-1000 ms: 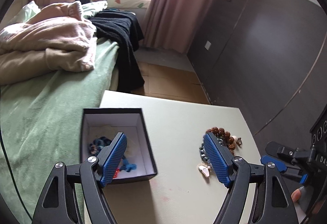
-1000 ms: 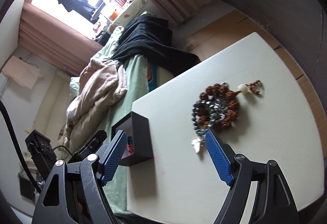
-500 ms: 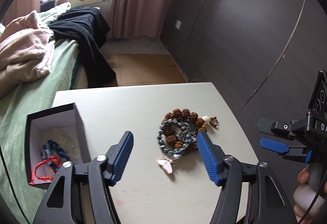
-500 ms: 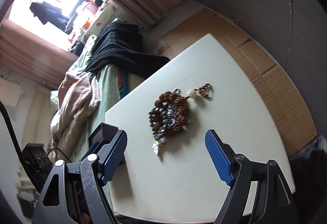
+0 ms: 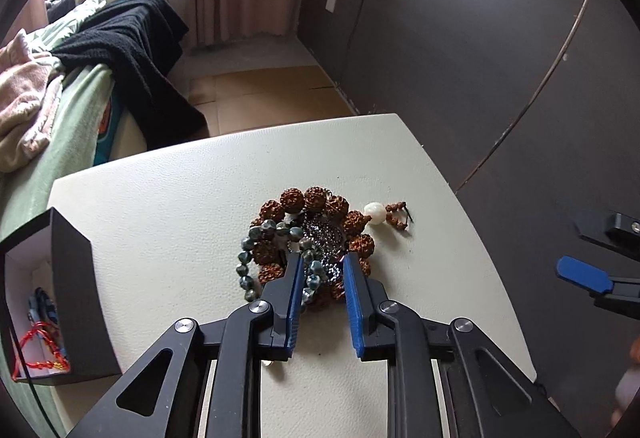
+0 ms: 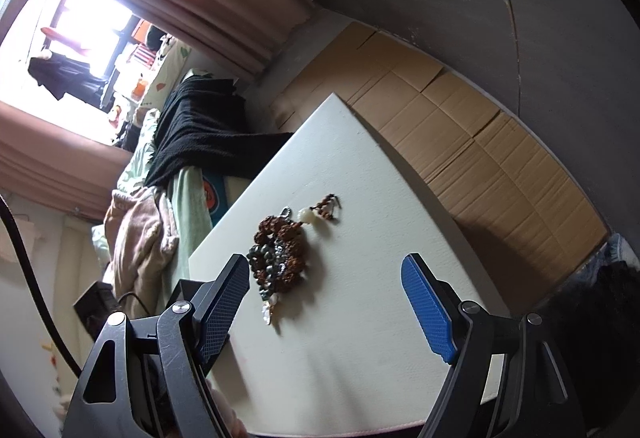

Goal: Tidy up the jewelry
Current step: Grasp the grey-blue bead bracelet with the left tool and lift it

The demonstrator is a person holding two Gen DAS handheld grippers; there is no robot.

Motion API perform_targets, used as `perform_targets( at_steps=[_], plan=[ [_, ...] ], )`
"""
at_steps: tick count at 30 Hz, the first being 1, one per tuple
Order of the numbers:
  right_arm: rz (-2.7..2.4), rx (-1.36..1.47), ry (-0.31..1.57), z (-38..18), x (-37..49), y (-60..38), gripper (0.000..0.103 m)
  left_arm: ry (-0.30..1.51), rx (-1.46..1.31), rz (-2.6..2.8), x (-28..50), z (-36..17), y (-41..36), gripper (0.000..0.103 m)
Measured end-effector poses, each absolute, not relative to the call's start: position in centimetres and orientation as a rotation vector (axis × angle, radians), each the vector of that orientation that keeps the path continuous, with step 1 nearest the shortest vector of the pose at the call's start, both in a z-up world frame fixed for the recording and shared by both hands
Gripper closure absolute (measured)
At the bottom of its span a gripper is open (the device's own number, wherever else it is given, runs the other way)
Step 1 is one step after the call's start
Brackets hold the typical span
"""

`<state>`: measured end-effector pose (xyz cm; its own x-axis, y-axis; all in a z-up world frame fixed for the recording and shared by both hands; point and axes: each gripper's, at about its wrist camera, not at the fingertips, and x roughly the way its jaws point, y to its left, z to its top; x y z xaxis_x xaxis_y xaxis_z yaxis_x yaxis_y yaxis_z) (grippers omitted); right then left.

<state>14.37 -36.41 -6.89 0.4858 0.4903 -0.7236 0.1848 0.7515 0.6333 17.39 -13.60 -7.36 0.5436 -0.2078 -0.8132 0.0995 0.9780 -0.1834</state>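
Observation:
A pile of jewelry lies on the cream table (image 5: 168, 198): a brown seed-bead bracelet (image 5: 316, 200) with a white bead (image 5: 375, 213), a grey-green bead strand (image 5: 248, 258) and a dark sparkly chain (image 5: 324, 238). My left gripper (image 5: 320, 270) is down on the pile, its jaws narrowed around the chain and green beads, a gap still showing. The pile also shows in the right wrist view (image 6: 280, 250). My right gripper (image 6: 324, 302) is wide open and empty, above the table's near side. A black box (image 5: 60, 278) at the left holds a red cord bracelet (image 5: 36, 350) and a blue piece.
A bed with green sheet (image 5: 68, 126), pink blanket and black garment (image 5: 136, 50) lies beyond the table's left side. Dark wall panels (image 5: 480, 58) stand to the right. Cardboard covers the floor (image 6: 460, 142). The right gripper's blue fingertip shows at the left view's right edge (image 5: 584, 274).
My left gripper swung from over the box to the jewelry pile, dropped onto it and closed its jaws most of the way. The right gripper pulled back a little and stayed open.

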Motion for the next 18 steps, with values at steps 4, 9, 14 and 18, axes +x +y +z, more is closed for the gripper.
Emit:
perform_targets(
  at_steps=[4,9,14,18],
  plan=[
    [0.212,0.735,1.07,-6.9,14.5,-37.0,0.024,1.007,-0.092,-0.156,18.4,-8.2,-14.4,0.082],
    [0.21,0.75,1.064,-6.7,14.6,-37.3,0.024,1.072,-0.066,-0.098,19.3,-10.1,-14.4,0.085],
    [0.2,0.711,1.046,-5.9,14.3,-37.6,0.024,1.047,-0.095,-0.097,18.3,-9.7,-13.1,0.094],
    [0.184,0.718,1.038,-6.1,14.2,-37.8,0.024,1.012,-0.129,-0.134,16.9,-8.3,-12.0,0.094]
  ],
)
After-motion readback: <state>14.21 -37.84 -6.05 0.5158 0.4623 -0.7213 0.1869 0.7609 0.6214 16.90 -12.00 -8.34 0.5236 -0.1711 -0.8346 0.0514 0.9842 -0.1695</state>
